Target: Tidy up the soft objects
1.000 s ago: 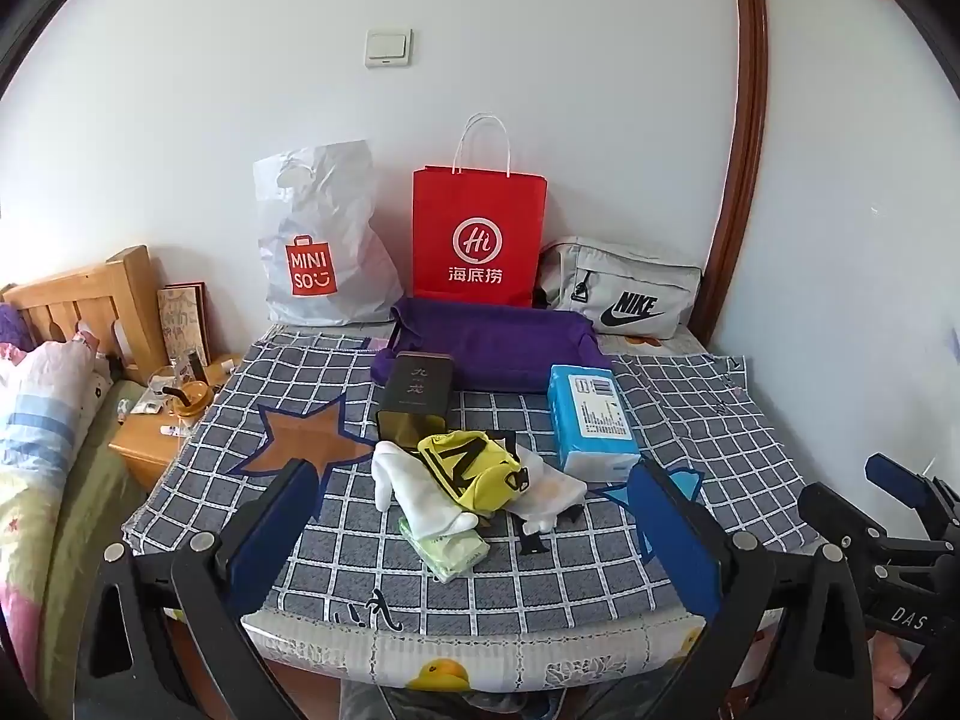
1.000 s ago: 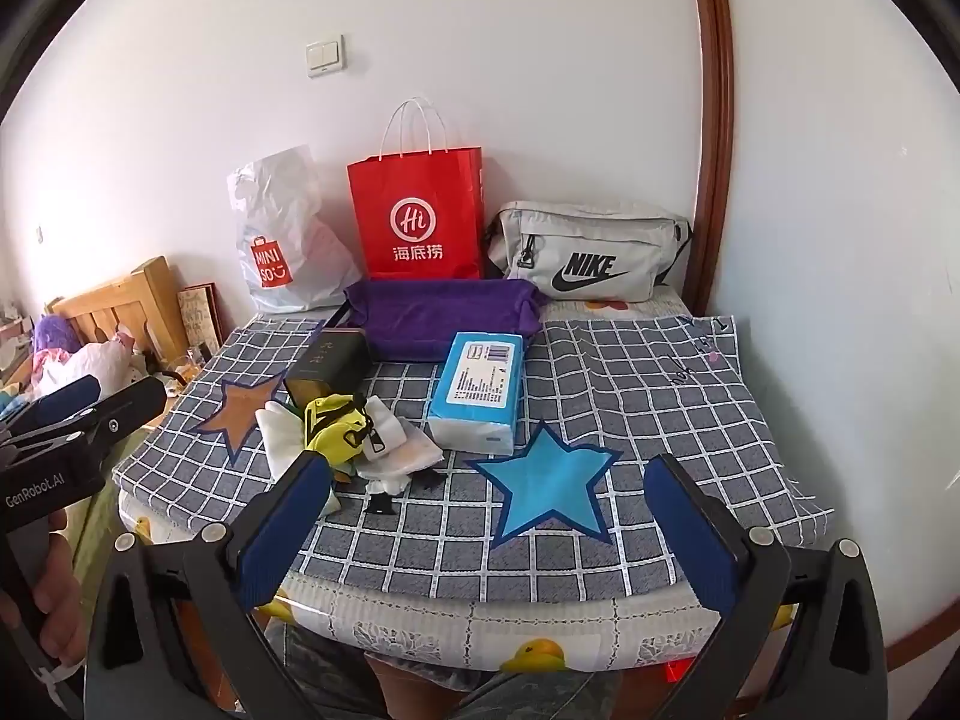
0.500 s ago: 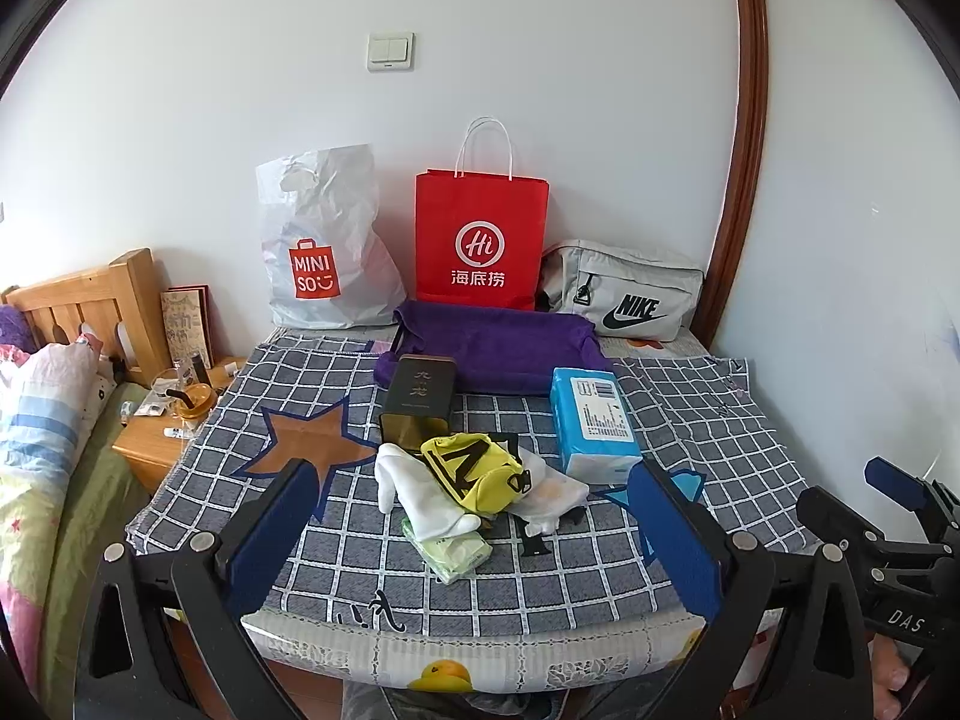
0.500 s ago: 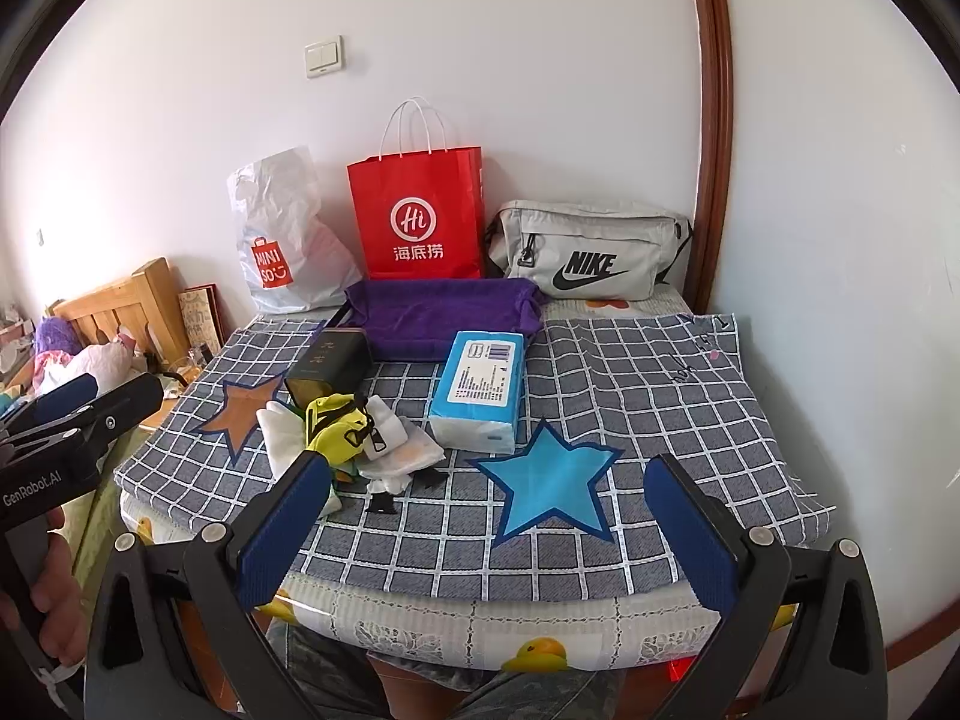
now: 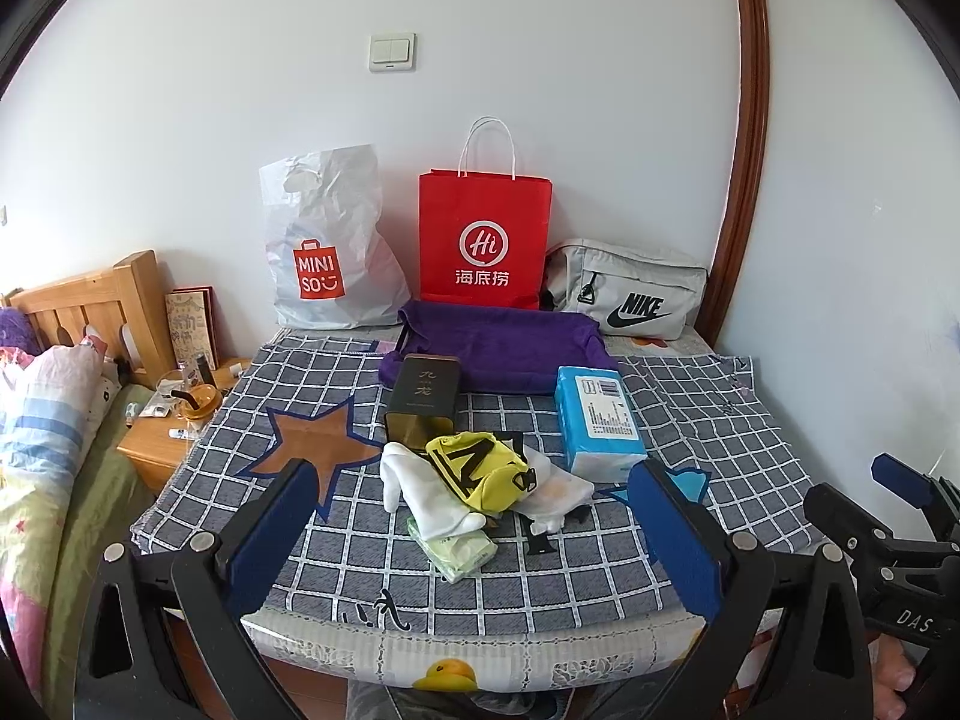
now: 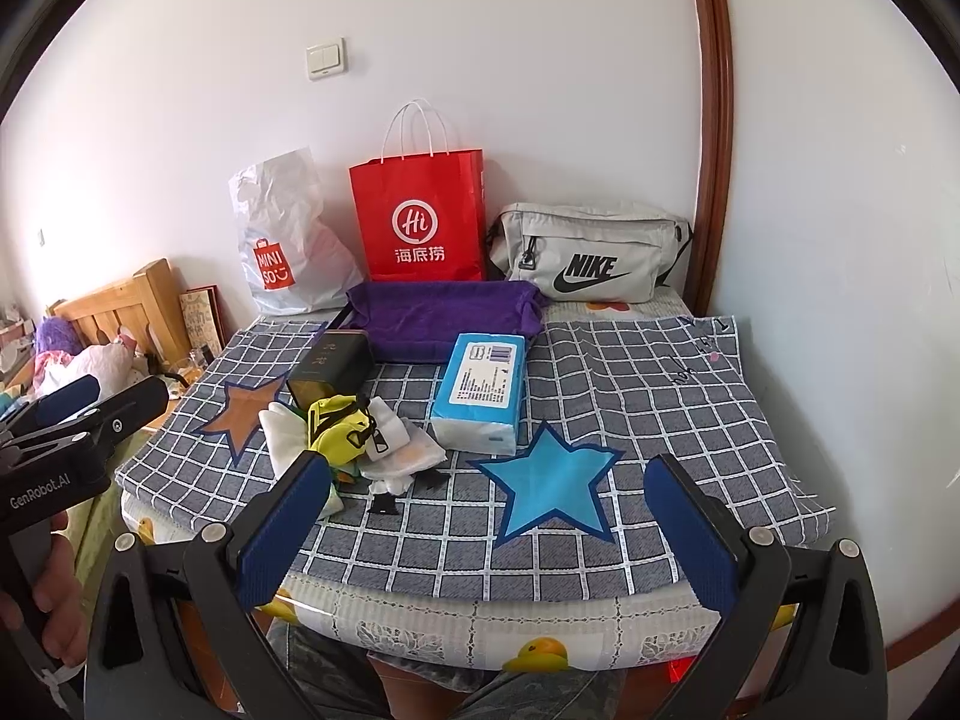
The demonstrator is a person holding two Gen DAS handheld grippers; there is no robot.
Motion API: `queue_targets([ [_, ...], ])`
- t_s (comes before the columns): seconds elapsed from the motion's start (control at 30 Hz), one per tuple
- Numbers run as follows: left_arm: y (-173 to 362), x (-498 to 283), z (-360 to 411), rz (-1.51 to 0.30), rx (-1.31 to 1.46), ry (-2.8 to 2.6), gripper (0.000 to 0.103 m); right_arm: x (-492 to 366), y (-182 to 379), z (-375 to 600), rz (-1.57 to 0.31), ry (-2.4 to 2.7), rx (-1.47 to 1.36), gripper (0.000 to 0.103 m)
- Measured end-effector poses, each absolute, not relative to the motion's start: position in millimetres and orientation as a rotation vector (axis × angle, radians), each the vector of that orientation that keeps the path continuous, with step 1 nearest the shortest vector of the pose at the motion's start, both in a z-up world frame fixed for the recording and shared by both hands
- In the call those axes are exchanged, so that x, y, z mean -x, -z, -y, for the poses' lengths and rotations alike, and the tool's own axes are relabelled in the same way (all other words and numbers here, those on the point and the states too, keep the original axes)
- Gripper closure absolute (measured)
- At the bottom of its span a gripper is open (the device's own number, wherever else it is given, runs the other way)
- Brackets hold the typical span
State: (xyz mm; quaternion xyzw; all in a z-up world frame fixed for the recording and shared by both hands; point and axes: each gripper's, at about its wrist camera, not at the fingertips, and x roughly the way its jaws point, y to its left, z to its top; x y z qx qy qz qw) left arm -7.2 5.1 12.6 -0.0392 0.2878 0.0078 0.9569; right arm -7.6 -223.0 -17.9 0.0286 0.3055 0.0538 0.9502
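A heap of soft items lies on the checked bedspread [image 5: 708, 420]: a yellow pouch [image 5: 480, 468], white socks [image 5: 420, 495], a pale green cloth [image 5: 459, 549] and a white cloth [image 5: 558, 489]. The heap also shows in the right wrist view, with the yellow pouch [image 6: 337, 435] at left centre. A purple fabric tray [image 5: 498, 348] [image 6: 444, 315] sits behind it. My left gripper [image 5: 474, 525] is open and empty, held before the heap. My right gripper [image 6: 486, 519] is open and empty, to the right of the heap over a blue star.
A dark tin [image 5: 423, 399] and a blue tissue pack [image 5: 597, 420] flank the heap. A Miniso bag [image 5: 327, 252], a red paper bag [image 5: 483, 240] and a grey Nike bag [image 5: 624, 297] stand against the wall. A wooden nightstand [image 5: 162, 441] and a bed stand at left.
Both grippers have barely moved; the left wrist view has tilted down very slightly. Nothing on the bed has moved.
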Motion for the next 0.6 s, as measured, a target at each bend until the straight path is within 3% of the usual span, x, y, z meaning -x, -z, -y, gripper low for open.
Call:
queue_targets([
  [0.6,-11.3,10.5,-8.7,-0.584,0.074,-0.023,0.0,9.4,18.4,221.5,-0.619,-0.115,-0.056,0.0],
])
